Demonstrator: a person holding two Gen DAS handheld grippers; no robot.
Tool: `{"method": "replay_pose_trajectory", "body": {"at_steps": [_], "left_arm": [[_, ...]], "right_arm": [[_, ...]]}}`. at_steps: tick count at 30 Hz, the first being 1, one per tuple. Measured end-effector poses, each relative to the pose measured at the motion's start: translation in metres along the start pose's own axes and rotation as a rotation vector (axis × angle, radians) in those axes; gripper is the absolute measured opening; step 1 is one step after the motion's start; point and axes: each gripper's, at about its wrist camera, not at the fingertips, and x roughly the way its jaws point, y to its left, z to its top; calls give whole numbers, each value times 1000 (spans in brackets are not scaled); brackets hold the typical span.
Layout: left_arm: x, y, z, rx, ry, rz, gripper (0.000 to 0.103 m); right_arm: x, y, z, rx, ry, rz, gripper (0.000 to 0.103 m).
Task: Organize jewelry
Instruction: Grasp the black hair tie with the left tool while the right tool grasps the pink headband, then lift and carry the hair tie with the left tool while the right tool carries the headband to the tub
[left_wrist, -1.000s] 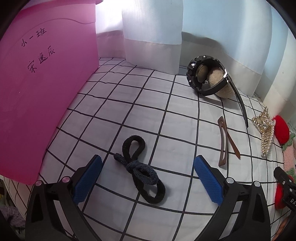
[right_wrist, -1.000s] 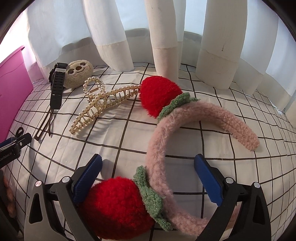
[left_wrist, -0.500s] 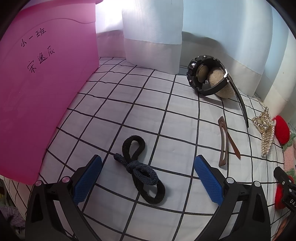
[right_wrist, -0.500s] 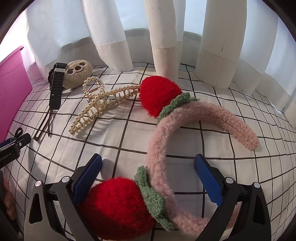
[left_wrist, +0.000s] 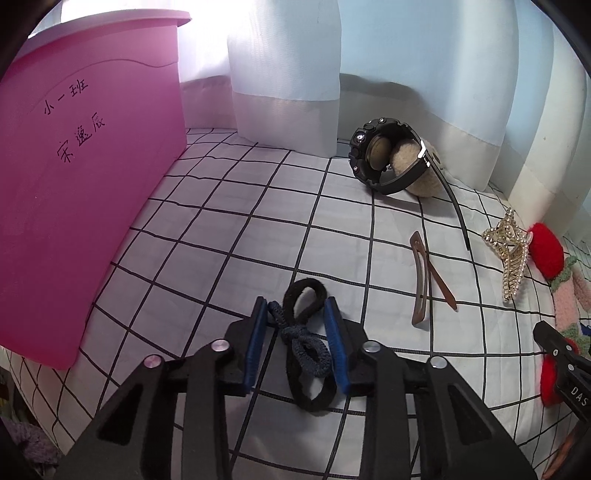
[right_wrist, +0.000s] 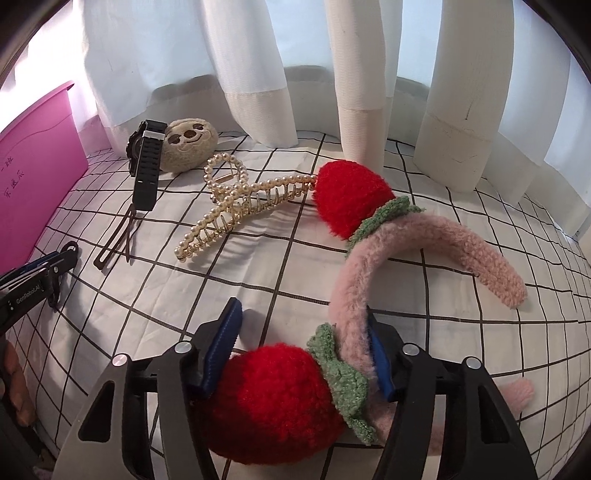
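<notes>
My left gripper (left_wrist: 297, 332) has closed on a black knotted hair tie (left_wrist: 304, 339) that lies on the checked cloth; its blue pads (left_wrist: 255, 343) press both sides of the knot. My right gripper (right_wrist: 303, 339) has closed on a pink fluffy headband (right_wrist: 373, 258), around its near red pompom (right_wrist: 273, 402) and green leaf. The headband's other red pompom (right_wrist: 351, 199) lies farther back. Both items still rest on the cloth.
A pink bin (left_wrist: 74, 184) stands at the left. A black watch (left_wrist: 380, 158) leans on a plush sloth (right_wrist: 188, 144). A brown hair clip (left_wrist: 424, 277) and a pearl claw clip (right_wrist: 240, 206) lie on the cloth. White curtains hang behind.
Both grippers have closed from wide open: the left onto the hair tie, the right onto the headband at its near pompom. Neither item has been lifted.
</notes>
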Motion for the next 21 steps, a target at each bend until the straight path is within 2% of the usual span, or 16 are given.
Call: {"method": "replay_pose_trajectory", "body": {"at_steps": [3,4,15,21], "left_arm": [[-2,-2,-1,11,-5,8,15],[-2,-2,-1,12,-4,10,14],[-12,2,-8,-20,10,-1,13],[-23,-3,-11,-20,-2,-8,13]], "right_arm": [[-2,-1,-2,8,-8,15,51],[-4,-3,-2,12,-9,11,46],[-15,-16,-9,48,-30,35,39],[-29,-18,-12,50,-59,57,31]]}}
